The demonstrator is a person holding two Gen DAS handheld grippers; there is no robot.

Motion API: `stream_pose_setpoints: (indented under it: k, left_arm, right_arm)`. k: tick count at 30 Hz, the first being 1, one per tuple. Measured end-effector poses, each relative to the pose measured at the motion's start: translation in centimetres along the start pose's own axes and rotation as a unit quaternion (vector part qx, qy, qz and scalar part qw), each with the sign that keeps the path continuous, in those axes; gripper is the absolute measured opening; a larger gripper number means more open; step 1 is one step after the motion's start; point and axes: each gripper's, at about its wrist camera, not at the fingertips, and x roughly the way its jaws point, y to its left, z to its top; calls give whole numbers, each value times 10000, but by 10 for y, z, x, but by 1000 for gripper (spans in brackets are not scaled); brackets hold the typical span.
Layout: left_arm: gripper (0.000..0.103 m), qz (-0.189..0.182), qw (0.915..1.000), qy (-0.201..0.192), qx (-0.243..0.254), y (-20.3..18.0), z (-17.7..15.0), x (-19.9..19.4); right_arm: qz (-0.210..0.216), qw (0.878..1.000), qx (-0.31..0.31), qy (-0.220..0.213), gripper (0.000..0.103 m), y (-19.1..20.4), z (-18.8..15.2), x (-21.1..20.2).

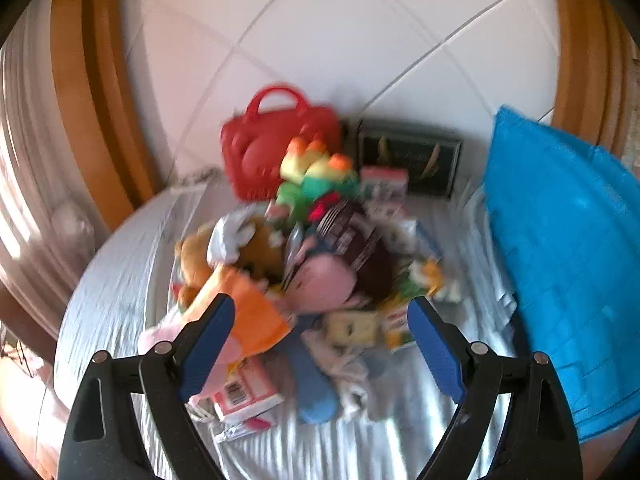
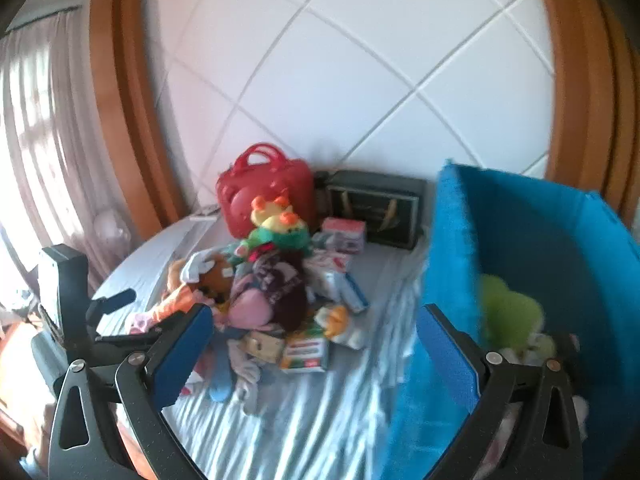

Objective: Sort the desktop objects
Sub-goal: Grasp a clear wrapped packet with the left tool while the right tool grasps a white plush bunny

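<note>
Setting: a bed (image 2: 320,420) with a pale striped sheet carries the clutter; a padded white headboard stands behind it.
Pile: a heap of toys (image 1: 304,264) and small cartons lies mid-bed, with a rainbow-and-green plush (image 2: 280,228) on top, a brown-and-pink plush (image 2: 272,292) below it and an orange-clad plush (image 1: 240,300) on the left side.
Left tongs (image 1: 320,344): spread wide with nothing between the blue pads, angled down at the near edge of the pile; the orange-clad plush sits just beyond the left pad.
Right tongs (image 2: 316,356): also spread wide and empty, aimed at the near side of the pile, the right pad close to the bin wall.
Step in hand: apparently an approach for the next pick, with both views motion-blurred.
Doing it well: choose one loose item on the outside of the heap, such as the orange-clad plush; bring the pads to either side of its bulk, not a thin limb, and close only once squarely around it, so neighbours are not dragged along.
Blue bin (image 2: 540,248): a fabric-sided container at the right of the bed, just beside the pile; inside are a yellow-green plush (image 2: 508,312) and some pale soft things too blurred to name.
Red handbag (image 2: 264,192): upright at the headboard, closed, contents hidden.
Dark case (image 2: 376,208): beside the handbag, contents not visible.
Risk: a hurried grab may topple the top toys.
</note>
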Motion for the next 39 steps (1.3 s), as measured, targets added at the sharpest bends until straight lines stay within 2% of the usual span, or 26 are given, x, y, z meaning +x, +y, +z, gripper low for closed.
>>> stream_pose_setpoints:
  k: [3,6,13,18,22,25,28,30,31,32,34,37,39]
  left_arm:
    - [89,-33,9995,296,-100,15,-15,28]
    - [89,-126,9991,376,-178,23,-26,50]
    - [89,-435,9946,921,-206,11,-44,126]
    - [89,-606,9894,1319,-2,-14,-52,180]
    - [89,-806,9842,1574,83,-29,-55,216]
    - [89,-812,9790,1855,240,-38,-62,241]
    - [67,-843,9758,1974,410,-39,-68,256]
    - [51,-926,9774,1867,348,-35,-64,253]
    - [38,-914,9779,1846,345,-33,-61,252]
    - [35,-919,9778,1852,331,-30,-59,252]
    - [33,-1055,9748,1948,247,-25,-56,256]
    - [34,-1031,9745,1953,406,-28,-57,255]
    - [42,-992,9746,1961,431,-29,-58,254]
  right_arm:
    - [-3,9997,-40,225,103,20,-13,43]
    - [-128,9983,42,562,103,25,-31,87]
    - [-624,9868,482,1413,103,-7,-75,174]
    - [-868,9773,745,1786,103,-34,-92,210]
    - [-943,9751,733,1867,103,-41,-93,232]
    - [-1000,9725,831,1930,103,-45,-95,251]
    - [-930,9715,946,1967,103,-50,-97,272]
    - [-949,9705,944,2008,103,-52,-97,286]
    - [-908,9708,943,2012,103,-53,-96,293]
    - [-911,9707,927,2022,103,-53,-95,301]
    - [-973,9703,818,2058,103,-53,-93,318]
    - [-999,9689,649,2169,103,-51,-94,341]
    - [-1107,9674,551,2209,101,-53,-95,352]
